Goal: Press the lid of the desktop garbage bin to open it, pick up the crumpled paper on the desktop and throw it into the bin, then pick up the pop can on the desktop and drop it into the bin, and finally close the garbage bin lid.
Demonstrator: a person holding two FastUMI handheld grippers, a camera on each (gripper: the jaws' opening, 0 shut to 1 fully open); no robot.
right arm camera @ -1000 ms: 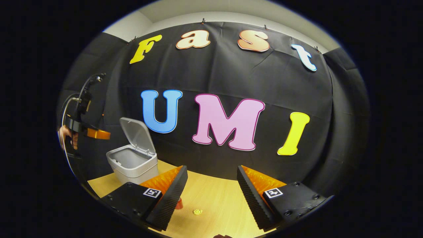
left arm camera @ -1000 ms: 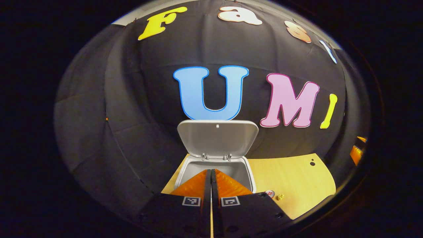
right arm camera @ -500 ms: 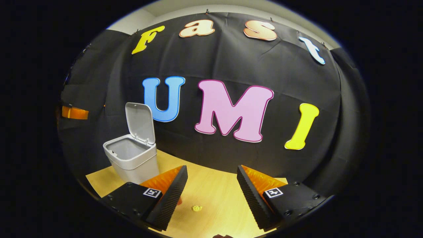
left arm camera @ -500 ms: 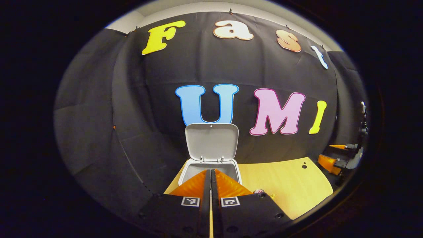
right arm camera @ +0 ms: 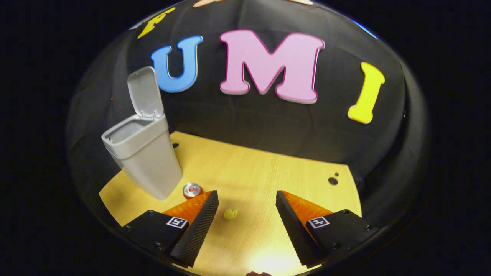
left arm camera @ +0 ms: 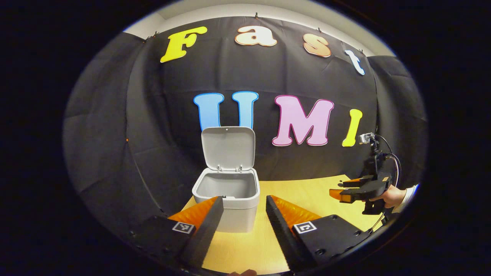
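The grey desktop bin stands on the wooden table with its lid swung up and its inside bare. My left gripper is open just in front of the bin, holding nothing. A small yellow crumpled paper lies on the table between the fingers of my open right gripper, which hangs above it. The pop can stands beside the bin's base, half behind the right gripper's left finger. In the left gripper view the right gripper is held by a hand at the right.
The wooden table reaches back to the black cloth wall. Two small dark holes sit near its right rear corner. A cable loops from the far gripper.
My left gripper has opened and drawn back from the bin. My right gripper has tilted down and lowered toward the paper and the can.
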